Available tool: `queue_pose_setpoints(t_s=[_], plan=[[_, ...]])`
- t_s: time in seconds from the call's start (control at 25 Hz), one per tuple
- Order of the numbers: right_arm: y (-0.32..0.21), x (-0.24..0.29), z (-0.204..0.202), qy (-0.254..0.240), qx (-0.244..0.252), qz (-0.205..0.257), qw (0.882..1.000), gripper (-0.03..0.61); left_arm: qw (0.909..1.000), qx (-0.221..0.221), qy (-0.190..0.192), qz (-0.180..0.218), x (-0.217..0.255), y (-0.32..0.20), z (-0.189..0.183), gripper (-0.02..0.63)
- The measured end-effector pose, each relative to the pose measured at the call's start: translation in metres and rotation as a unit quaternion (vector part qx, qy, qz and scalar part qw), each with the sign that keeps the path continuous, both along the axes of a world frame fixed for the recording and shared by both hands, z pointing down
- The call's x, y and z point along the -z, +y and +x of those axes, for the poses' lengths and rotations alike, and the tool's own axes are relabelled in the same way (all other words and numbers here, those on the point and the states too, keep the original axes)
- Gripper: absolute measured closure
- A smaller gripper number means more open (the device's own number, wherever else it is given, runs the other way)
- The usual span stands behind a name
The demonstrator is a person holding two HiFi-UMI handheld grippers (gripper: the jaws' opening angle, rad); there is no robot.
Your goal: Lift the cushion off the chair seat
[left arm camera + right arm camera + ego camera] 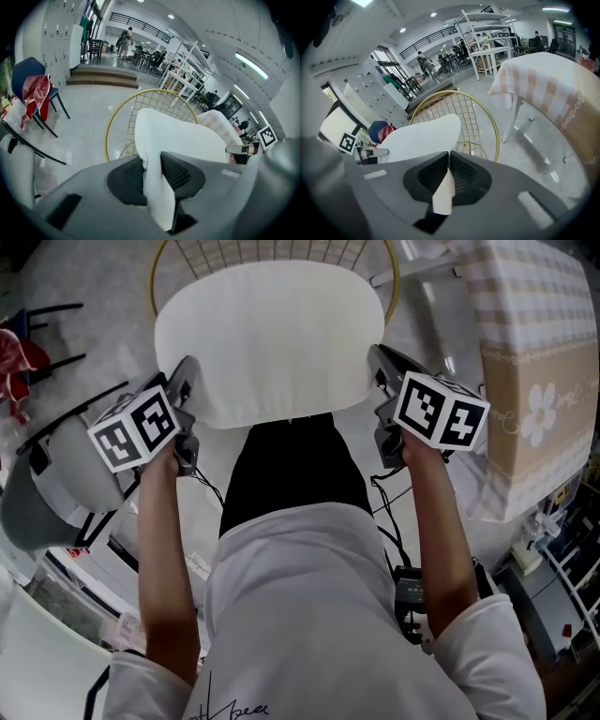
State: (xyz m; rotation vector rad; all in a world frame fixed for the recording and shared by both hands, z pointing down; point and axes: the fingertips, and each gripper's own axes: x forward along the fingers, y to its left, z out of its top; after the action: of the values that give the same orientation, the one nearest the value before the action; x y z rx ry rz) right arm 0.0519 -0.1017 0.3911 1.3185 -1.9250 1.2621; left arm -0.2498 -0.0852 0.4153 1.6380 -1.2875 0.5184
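Both grippers are clamped on the white cushion (267,338) right now. My left gripper (152,164) has a thick fold of the cushion's left edge pinched between its pads. My right gripper (447,171) bites a thinner flap of the right edge, jaws nearly together. The cushion stretches between them, long axis running left to right, broad face up. Its rounded far edge points towards the back of the gold wire chair (159,268), and its near edge is just in front of my legs. It sits over the chair, whose wire back curves round its far side; the seat beneath is hidden, so I can't tell the gap. A table with a checked cloth (525,324) stands to the right. A blue chair (26,75) draped with a red cloth (37,91) stands off to the left.
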Motion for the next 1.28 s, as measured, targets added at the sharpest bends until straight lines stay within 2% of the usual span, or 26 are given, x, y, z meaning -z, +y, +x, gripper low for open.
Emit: queue_pose_setpoints(t_s=[0.32,0.76,1.12,1.28], plan=[[0.004,0.028,-0.004,0.006,0.021,0.016,1.000,0.555,0.9999,-0.002,0.011,0.010,0.026,0.006,0.002,0.519],[0.023,0.064,-0.012,-0.012,0.013,0.036,0.999,0.557,0.9994,-0.014,0.014,0.029,0.060,0.018,-0.003,0.522],[0.040,0.084,-0.010,0.000,0.015,0.055,0.998,0.556,0.9980,-0.031,0.024,0.050,0.080,0.028,0.004,0.526],[0.050,0.088,-0.015,-0.005,0.016,0.058,0.998,0.557,0.9981,-0.035,0.016,0.048,0.085,0.037,0.000,0.531]])
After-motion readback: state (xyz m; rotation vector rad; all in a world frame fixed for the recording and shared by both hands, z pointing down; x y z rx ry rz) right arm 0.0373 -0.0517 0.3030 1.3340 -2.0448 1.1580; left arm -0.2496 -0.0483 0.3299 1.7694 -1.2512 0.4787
